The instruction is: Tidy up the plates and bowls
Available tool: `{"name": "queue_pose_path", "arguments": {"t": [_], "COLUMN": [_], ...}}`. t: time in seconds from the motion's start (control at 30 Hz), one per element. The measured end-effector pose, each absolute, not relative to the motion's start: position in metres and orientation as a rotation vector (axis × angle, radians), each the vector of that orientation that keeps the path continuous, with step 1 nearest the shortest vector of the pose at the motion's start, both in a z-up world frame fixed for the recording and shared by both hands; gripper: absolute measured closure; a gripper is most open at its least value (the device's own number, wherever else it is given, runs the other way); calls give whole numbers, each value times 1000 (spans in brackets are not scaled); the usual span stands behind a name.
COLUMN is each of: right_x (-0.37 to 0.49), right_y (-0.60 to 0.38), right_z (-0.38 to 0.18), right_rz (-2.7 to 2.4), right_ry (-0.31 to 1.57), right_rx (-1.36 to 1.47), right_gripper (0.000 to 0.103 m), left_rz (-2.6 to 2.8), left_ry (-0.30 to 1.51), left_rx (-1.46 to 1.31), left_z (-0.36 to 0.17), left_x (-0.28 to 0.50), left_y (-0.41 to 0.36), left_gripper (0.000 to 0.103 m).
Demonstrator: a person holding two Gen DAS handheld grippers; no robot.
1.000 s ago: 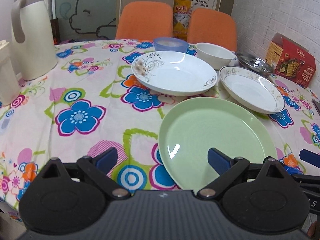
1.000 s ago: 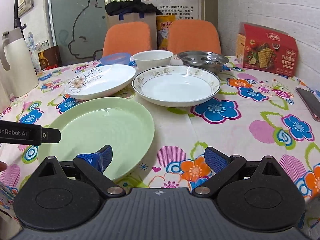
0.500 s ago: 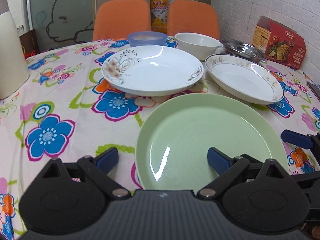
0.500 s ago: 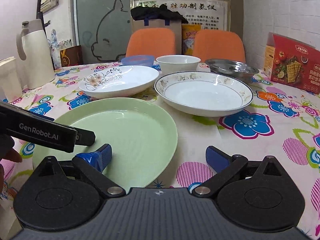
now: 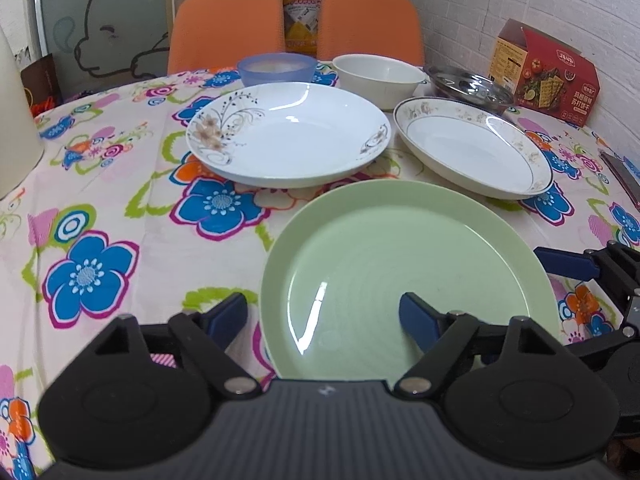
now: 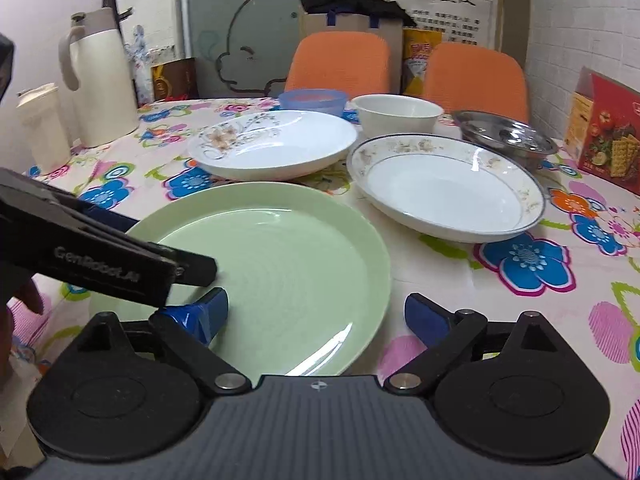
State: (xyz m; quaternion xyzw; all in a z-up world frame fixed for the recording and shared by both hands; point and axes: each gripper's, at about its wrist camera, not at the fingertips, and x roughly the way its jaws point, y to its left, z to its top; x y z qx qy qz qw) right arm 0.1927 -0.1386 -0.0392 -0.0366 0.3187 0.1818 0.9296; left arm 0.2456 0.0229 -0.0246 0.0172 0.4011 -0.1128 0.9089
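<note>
Left gripper [image 5: 322, 316]: fingers spread wide, pinching nothing, straddling the near-left rim of the green plate [image 5: 404, 276]; left finger [image 5: 226, 318] over the cloth just outside the rim, right finger over the plate's well. Whether they touch the plate: can't tell. Plate lies flat on the desk [image 5: 100, 184], near edge. Behind it, floral white plate [image 5: 288, 134] left, gold-rimmed plate [image 5: 472, 148] right; blue bowl [image 5: 276, 69], white bowl [image 5: 378, 80], steel bowl [image 5: 472, 90] in back row. Right gripper [image 6: 316, 316]: fingers spread, straddling the plate's near-right rim, left finger [image 6: 208, 314] over the well, right one over the cloth.
</note>
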Motion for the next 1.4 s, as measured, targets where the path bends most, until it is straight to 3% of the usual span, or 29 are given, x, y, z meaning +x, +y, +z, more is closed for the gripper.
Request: {"name": "queue_pose_path", "arguments": {"t": [0.03,0.1,0.17,0.23,0.77,1.2,1.3,1.4], "right_x": [189,184,185,179,189,195,200,215], "right_y": [-134,-129,-129,-123,-40,-42,-56,-84], "right_z": [-39,-38,-37,-34,-23,-35,-28,-9], "right_rz": [390,378,369,344,483,474,531,484], "right_ry": [656,649,658,657,600,684,706,668], "right_rx": [-88,-104,-90,-102,-71,-102,-62,75], "right_gripper": [21,21,22,22,21,19,21,20], "left_rz": [-247,-241,-224,-219,-32,-72,-103,-81], "left_ry": [822,813,807,812,795,807,811,757], "left_rx": [40,40,13,-5,-89,-63,-82,-108], "left_z": [-24,-23,-23,-20,-3,-22,-22,-10], "left_x": [243,239,239,237,223,236,237,243], "left_y": [22,23,27,29,126,119,123,134], "left_gripper": [31,34,49,54,54,55,42,40]}}
